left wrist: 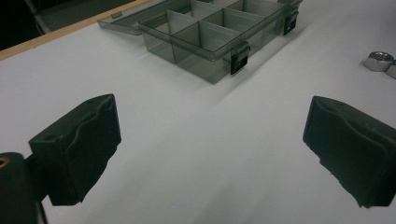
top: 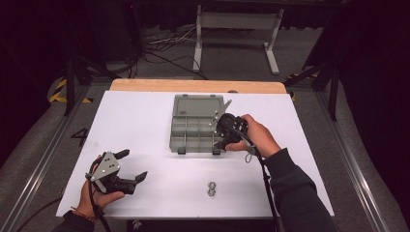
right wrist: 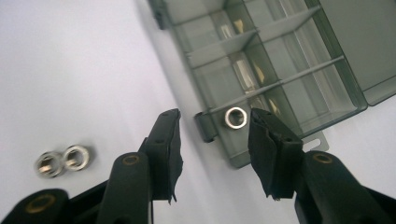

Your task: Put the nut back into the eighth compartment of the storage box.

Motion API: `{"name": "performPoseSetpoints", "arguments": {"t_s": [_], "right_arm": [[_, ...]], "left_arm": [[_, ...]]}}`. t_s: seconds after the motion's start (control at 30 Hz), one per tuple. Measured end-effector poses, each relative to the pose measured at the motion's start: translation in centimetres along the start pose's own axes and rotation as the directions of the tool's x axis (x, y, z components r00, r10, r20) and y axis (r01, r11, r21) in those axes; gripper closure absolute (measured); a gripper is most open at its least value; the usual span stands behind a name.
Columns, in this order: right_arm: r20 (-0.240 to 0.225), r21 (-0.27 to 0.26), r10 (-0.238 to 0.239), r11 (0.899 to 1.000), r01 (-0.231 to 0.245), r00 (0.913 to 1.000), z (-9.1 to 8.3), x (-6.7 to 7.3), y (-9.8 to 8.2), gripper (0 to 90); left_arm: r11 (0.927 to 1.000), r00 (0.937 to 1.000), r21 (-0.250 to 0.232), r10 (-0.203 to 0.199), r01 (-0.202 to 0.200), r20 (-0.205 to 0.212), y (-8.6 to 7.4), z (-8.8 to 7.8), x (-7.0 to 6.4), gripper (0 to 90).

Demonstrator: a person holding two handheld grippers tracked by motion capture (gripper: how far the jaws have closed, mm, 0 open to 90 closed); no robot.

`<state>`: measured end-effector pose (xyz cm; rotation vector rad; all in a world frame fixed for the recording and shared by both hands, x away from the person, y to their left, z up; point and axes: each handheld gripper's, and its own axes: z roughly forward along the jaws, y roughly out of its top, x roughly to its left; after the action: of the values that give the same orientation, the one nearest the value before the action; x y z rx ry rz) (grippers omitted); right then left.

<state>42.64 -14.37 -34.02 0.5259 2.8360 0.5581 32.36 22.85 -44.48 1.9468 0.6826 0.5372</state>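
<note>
My right tool [right wrist: 212, 128] sits over the near right corner of the organizer box [right wrist: 280, 70], jaws parted with nothing pinched between them; a silver nut [right wrist: 235, 117] lies in the corner compartment just past the tips, closer to the right-hand jaw and clear of both pads. The box is smoky clear plastic, lid flipped open and lying flat beyond it, dividers splitting it into compartments; a dark latch [right wrist: 205, 127] sits on the box wall right between my jaw tips. Two more nuts [right wrist: 62, 159] rest touching each other on the white worktop [right wrist: 70, 70], off to the left of my right tool in the right gripper view, well apart from the box. In the high view the right tool [top: 231, 131] is at the box's right front corner [top: 198, 128] and the pair of nuts [top: 211, 189] lies nearer to me than it. My left tool [top: 126, 166] is low over bare worktop, well apart from the box, jaws spread wide and empty; from the left gripper view the box [left wrist: 219, 35] is ahead of it and the two nuts [left wrist: 380, 62] are ahead and to the right.
</note>
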Motion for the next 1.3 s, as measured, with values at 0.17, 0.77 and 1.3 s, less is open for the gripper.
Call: {"name": "performPoseSetpoints", "arguments": {"t_s": [0.17, 0.77, 1.3], "right_arm": [[0.010, -0.052, -0.058, 0.997, 0.058, 0.9983, -1.6, 2.4, -1.7, 53.0], [-0.085, 0.051, -0.233, 0.970, 0.238, 0.9687, 1.5, 8.7, -4.0, 54.1], [-0.135, 0.109, -0.269, 0.953, 0.284, 0.9538, 4.1, 9.3, -3.5, 54.6]], "left_arm": [[1.0000, 0.9999, -0.009, -0.002, 0.002, -0.011, 0.0, 0.0, -0.1, 4.7], [1.0000, 1.0000, -0.002, -0.002, 0.002, -0.007, 0.0, 0.0, -0.1, 4.7], [1.0000, 1.0000, 0.000, 0.002, -0.002, -0.001, 0.0, 0.1, -0.1, 4.7]]}}
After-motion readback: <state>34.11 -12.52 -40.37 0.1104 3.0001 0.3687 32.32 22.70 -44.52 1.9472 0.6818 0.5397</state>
